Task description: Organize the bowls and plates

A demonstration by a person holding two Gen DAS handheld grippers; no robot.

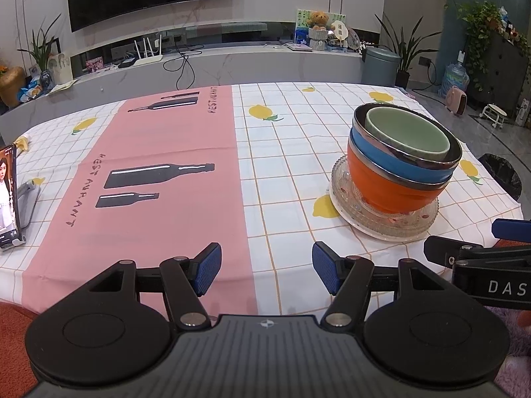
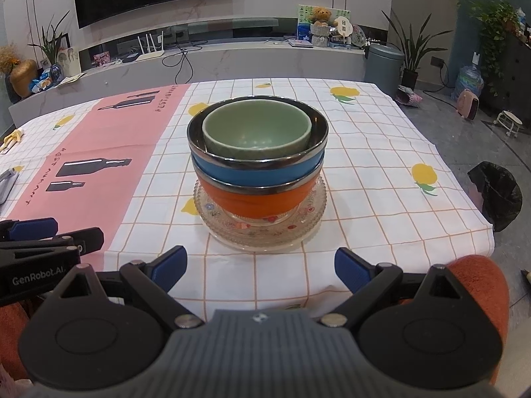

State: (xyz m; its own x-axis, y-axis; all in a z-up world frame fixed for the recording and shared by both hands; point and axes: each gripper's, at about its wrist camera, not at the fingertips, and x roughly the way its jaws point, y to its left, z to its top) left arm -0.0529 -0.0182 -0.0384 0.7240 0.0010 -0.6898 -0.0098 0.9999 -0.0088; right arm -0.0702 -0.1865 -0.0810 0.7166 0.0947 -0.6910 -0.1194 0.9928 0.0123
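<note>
A stack stands on the table: a green bowl [image 2: 255,132] nested in a blue steel-rimmed bowl [image 2: 259,174], nested in an orange bowl [image 2: 262,202], on a clear glass plate [image 2: 312,222] over a white plate. In the left wrist view the same stack shows at right: green bowl [image 1: 408,132], blue bowl [image 1: 398,162], orange bowl [image 1: 391,189], glass plate [image 1: 345,185]. My right gripper [image 2: 260,268] is open and empty, just in front of the stack. My left gripper [image 1: 267,272] is open and empty, to the left of the stack above the cloth.
A checked lemon tablecloth [image 1: 285,152] with a pink panel [image 1: 159,152] covers the table. A phone on a stand [image 1: 10,195] stands at the left edge. A black bin [image 2: 497,195] sits past the table's right edge. A TV console runs behind.
</note>
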